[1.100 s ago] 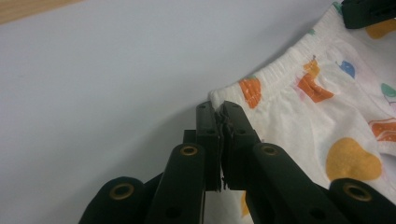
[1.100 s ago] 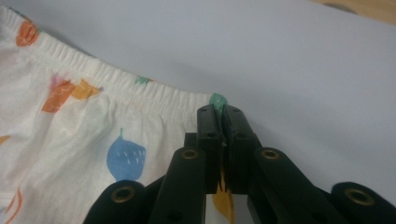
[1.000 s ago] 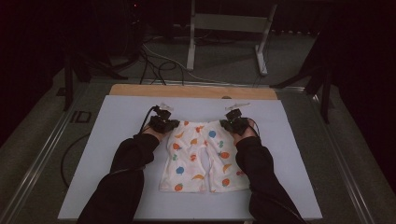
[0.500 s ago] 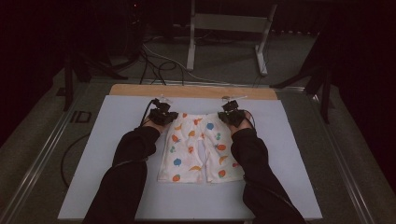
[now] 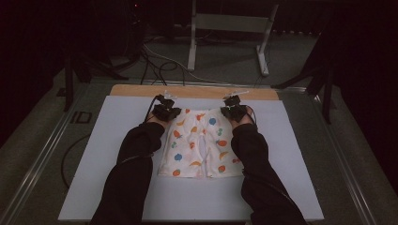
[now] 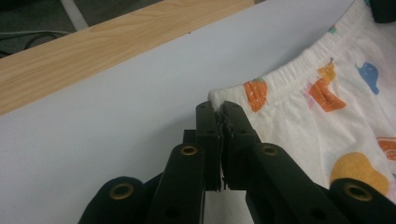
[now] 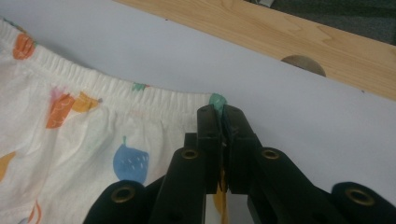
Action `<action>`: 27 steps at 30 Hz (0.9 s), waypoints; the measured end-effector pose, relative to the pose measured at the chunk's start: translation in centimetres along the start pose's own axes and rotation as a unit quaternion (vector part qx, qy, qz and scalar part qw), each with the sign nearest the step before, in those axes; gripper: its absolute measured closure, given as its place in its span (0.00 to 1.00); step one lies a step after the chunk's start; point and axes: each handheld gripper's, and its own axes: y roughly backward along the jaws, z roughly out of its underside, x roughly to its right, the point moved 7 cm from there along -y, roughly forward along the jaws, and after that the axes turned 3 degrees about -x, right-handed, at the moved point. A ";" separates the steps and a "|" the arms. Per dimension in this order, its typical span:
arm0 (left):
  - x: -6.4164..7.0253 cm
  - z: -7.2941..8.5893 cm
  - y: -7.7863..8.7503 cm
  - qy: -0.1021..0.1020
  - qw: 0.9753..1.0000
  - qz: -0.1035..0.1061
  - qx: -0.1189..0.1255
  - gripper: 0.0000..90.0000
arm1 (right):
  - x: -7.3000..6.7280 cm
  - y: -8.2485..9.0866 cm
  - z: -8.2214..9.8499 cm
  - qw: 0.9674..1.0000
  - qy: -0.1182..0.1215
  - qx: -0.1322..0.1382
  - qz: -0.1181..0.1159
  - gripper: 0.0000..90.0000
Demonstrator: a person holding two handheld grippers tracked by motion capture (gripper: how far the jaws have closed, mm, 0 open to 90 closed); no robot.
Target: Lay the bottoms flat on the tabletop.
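White cotton shorts printed with fruit lie flat on the pale mat, each waistband corner pinched tight, one in the left gripper and one in the right gripper, apparently to keep the waistband taut for spreading or folding.

shorts dragged toward far edge | both tongs moved along

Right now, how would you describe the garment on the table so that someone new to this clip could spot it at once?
Look at the pale sheet covering the table, with a wooden strip along its far edge. Lying flat near the middle, between the person's two dark sleeves, is a small pair of shorts. They are cream with an elastic waistband and orange, blue and green fruit prints, each waist corner pinched by a black claw.
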 end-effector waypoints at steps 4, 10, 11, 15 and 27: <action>-0.3 -0.3 -0.2 0.004 1.000 -0.002 0.003 0.97 | 0.1 -0.5 -0.3 1.000 -0.001 -0.003 0.005 0.97; 0.0 -1.2 -0.2 -0.001 1.000 -0.009 0.008 0.97 | 0.5 -0.6 -0.6 1.000 -0.008 -0.008 0.015 0.97; 0.0 -1.3 -0.2 -0.001 1.000 -0.010 0.009 0.97 | 0.6 -0.6 -0.7 1.000 -0.006 -0.008 0.018 0.97; 0.2 -1.2 -0.5 0.000 1.000 -0.012 0.005 0.94 | 0.9 -0.5 -0.8 1.000 -0.014 -0.005 0.015 0.94; 0.9 -1.1 0.1 0.015 0.999 0.027 -0.008 0.13 | 0.1 0.3 -1.6 0.999 -0.011 0.024 -0.024 0.23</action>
